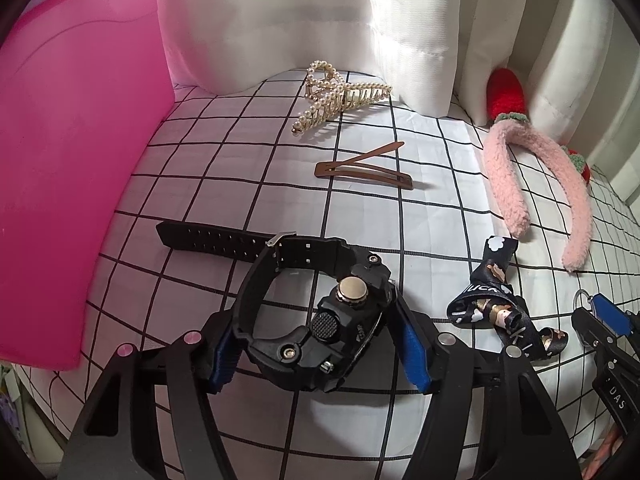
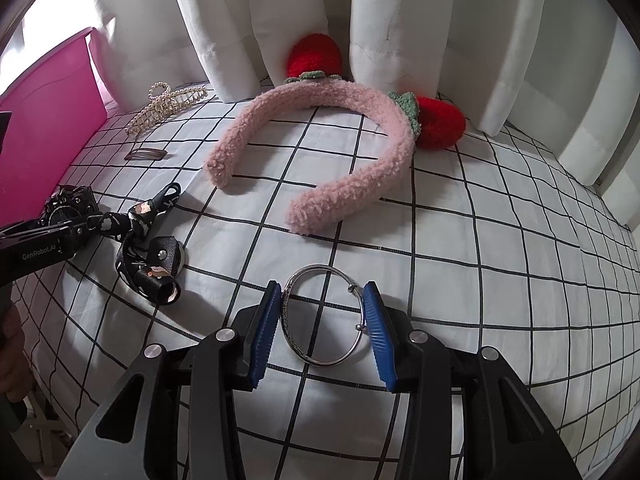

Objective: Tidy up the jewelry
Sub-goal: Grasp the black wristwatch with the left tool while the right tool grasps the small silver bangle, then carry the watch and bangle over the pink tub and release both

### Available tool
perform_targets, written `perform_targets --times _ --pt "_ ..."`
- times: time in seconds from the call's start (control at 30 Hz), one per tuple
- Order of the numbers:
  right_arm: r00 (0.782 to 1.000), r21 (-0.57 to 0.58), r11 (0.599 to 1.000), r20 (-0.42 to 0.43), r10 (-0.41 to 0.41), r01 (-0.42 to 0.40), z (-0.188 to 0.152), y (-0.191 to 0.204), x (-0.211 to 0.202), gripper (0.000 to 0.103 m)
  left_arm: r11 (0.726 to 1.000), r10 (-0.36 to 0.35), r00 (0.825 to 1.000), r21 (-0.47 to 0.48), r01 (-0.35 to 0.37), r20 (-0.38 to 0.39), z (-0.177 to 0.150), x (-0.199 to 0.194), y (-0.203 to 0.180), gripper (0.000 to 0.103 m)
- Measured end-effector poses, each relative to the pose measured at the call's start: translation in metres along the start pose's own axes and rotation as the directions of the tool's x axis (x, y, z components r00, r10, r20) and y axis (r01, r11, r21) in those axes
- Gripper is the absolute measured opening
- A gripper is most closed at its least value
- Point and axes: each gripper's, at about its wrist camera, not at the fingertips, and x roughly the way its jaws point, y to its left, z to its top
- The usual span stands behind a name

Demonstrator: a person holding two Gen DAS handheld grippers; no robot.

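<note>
My left gripper (image 1: 316, 344) is shut on a chunky black watch (image 1: 320, 320); its blue pads press the case from both sides and the strap (image 1: 208, 238) trails to the left on the checked cloth. My right gripper (image 2: 324, 320) is shut on a silver bangle (image 2: 320, 316), its blue pads touching the ring's left and right sides, low over the cloth. The watch and left gripper also show at the left of the right wrist view (image 2: 68, 212). The right gripper's tip shows at the right edge of the left wrist view (image 1: 604, 316).
A pink bin (image 1: 76, 184) stands at the left. On the cloth lie a pearl claw clip (image 1: 340, 96), a brown snap clip (image 1: 364, 170), a black printed ribbon (image 1: 496, 304) and a pink fluffy headband with red strawberries (image 2: 320, 152). White curtains (image 2: 400, 20) hang behind.
</note>
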Motion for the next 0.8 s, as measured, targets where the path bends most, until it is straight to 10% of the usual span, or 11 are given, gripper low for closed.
perform_targets --times 0.8 --pt "0.991 -0.058 0.996 0.117 0.071 -0.064 0.047 0.015 -0.088 0.041 0.999 -0.04 0.993 -0.014 0.041 0.114 0.021 -0.107 -0.007 0.063"
